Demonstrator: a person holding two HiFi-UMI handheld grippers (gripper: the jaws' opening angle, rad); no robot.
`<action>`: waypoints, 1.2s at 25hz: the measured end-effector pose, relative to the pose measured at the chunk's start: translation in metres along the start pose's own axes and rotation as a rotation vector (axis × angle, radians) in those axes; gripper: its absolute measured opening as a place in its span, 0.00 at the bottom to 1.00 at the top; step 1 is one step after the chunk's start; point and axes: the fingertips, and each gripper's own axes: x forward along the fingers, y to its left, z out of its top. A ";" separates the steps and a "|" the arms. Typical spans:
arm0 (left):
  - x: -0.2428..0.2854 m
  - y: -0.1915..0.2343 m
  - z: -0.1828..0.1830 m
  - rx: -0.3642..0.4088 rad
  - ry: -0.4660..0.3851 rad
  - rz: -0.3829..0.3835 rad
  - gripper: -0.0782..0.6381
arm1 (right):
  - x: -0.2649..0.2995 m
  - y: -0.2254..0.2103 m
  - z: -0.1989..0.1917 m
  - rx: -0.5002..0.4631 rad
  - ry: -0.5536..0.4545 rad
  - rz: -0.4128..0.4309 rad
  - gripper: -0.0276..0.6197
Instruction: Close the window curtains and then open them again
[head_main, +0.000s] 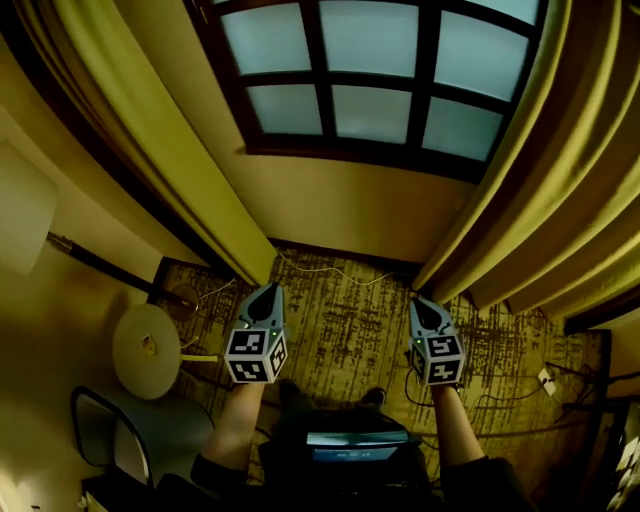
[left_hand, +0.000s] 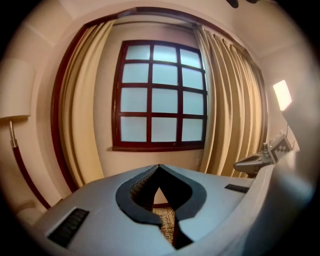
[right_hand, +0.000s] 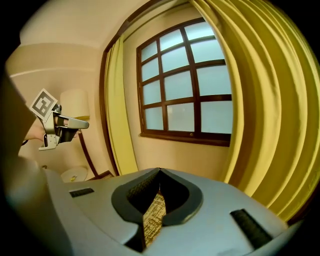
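— What takes up most of the view ahead?
— The window (head_main: 370, 80), dark-framed with a grid of frosted panes, set in a pale wall (head_main: 340, 205). Both curtains are drawn back off the glass. The left curtain (head_main: 170, 130) hangs bunched along the window's left edge. The right curtain (head_main: 540, 180) hangs in thicker folds along its right edge.
— And underfoot?
— A patterned carpet (head_main: 350, 330) runs from the foot of the wall back to the person's feet.
— Anything along the left side?
— A chair (head_main: 110, 440) with a dark frame stands at the carpet's near left corner, and a round table (head_main: 147, 350) is just beyond it. A pale lamp shade (head_main: 22, 205) on a thin pole is against the left wall.
— Now the grippers.
— The left gripper (head_main: 266, 292) is held out over the carpet, pointing toward the foot of the left curtain. Its jaws meet at the tips with nothing between them; only carpet shows through the hollow behind the tips. The right gripper view shows it in free air, apart from the fabric.
— The right one?
— The right gripper (head_main: 423, 305) points at the lower end of the right curtain and is near it. Its jaws are likewise closed and empty. The curtain's folds rise just to its right, not between the pads.
— Smallest thing?
— A thin pale cable (head_main: 320, 268) lies on the carpet along the foot of the wall, between the two curtains.
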 end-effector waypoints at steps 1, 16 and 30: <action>-0.004 0.015 0.000 -0.003 -0.003 0.006 0.11 | 0.010 0.016 0.002 -0.005 0.006 0.014 0.07; -0.050 0.247 0.002 -0.041 -0.049 0.011 0.11 | 0.134 0.276 0.064 -0.107 0.001 0.167 0.07; -0.034 0.314 0.027 -0.079 -0.112 -0.007 0.11 | 0.187 0.356 0.125 -0.205 -0.032 0.232 0.07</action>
